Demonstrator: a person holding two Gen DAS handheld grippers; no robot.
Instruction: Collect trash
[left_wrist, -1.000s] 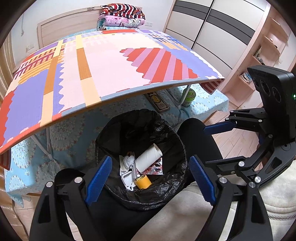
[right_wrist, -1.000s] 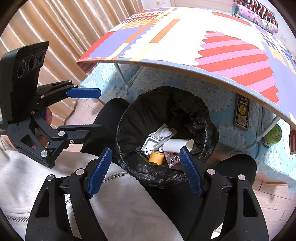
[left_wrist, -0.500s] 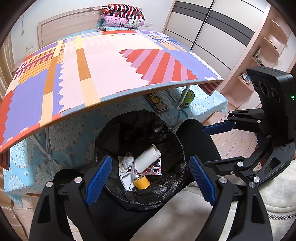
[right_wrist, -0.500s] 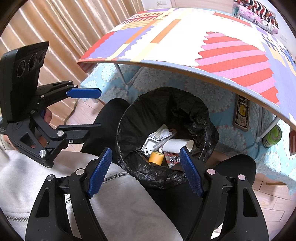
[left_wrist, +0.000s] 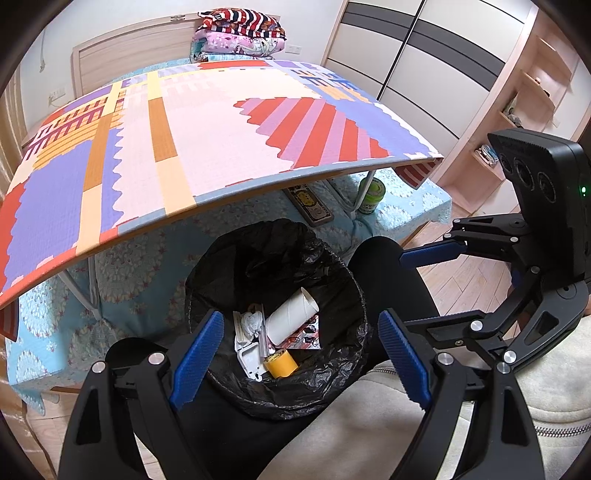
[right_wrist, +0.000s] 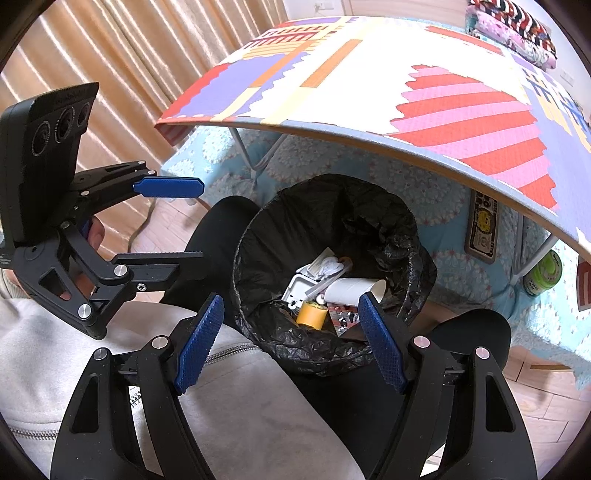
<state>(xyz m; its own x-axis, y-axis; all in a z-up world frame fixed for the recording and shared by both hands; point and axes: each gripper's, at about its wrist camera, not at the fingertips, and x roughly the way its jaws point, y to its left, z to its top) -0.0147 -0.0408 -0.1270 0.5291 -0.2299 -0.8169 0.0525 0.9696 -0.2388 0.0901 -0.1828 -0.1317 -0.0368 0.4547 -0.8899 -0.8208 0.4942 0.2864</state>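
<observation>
The left gripper (left_wrist: 301, 345) and right gripper (right_wrist: 290, 338) are held apart and empty above the bin (left_wrist: 343, 280), where a cardboard tube (left_wrist: 291, 315) is seen lying, its long axis pointed toward two o'clock.

Wardrobe (left_wrist: 424, 66) with sliding doors, wood floor (left_wrist: 461, 273), tan curtains (right_wrist: 92, 55), patterned table (left_wrist: 221, 129).

Left hand-held gripper (left_wrist: 301, 354) empty, gaping, right hand-held gripper (right_wrist: 290, 339) likewise

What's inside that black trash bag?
In the black trash bag: a white cardboard tube, yellow tape roll, white plastic piece, crumpled tissue, blister pack. Anything beneath is hidden.
</observation>
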